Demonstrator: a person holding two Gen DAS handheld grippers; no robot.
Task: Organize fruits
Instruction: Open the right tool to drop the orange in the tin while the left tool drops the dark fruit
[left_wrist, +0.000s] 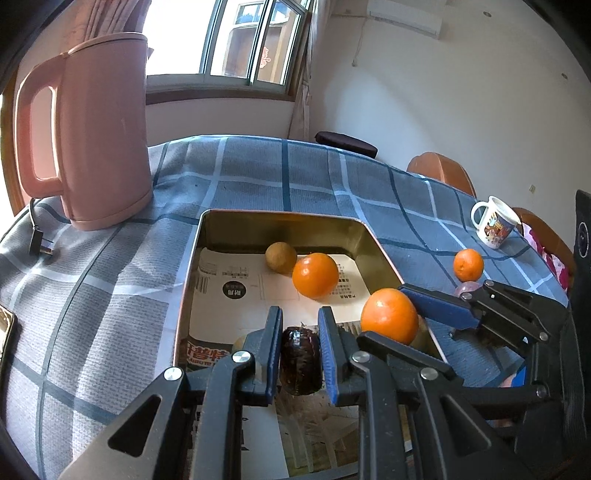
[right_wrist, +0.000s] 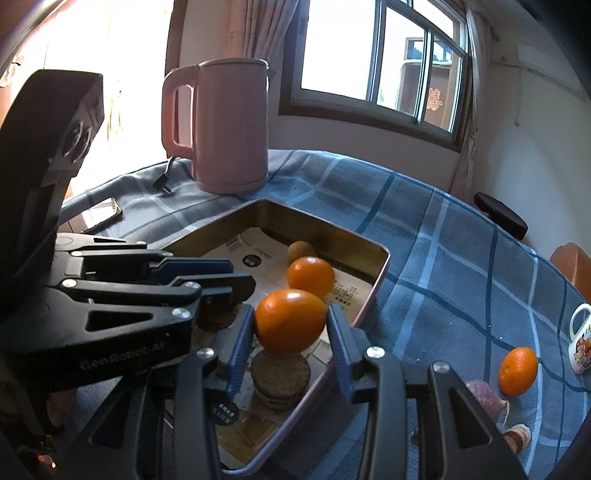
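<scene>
A metal tray (left_wrist: 280, 216) lined with printed paper sits on the checked tablecloth; it also shows in the right wrist view (right_wrist: 382, 254). In it lie an orange (left_wrist: 315, 275) and a brown round fruit (left_wrist: 280, 257). My left gripper (left_wrist: 300, 354) is shut on a dark purple-brown fruit (left_wrist: 300, 363) low over the tray's near end. My right gripper (right_wrist: 291, 332) is shut on an orange (right_wrist: 290, 320) above the tray's right side, over a round brown fruit (right_wrist: 279, 378). Another orange (right_wrist: 518, 370) lies on the cloth right of the tray.
A pink kettle (left_wrist: 88, 129) with its plug (left_wrist: 40, 245) stands at the far left. A printed mug (left_wrist: 494, 221) is at the right edge. A pinkish root vegetable (right_wrist: 484, 397) and a small fruit (right_wrist: 517, 437) lie near the loose orange. A phone (right_wrist: 103, 214) lies left.
</scene>
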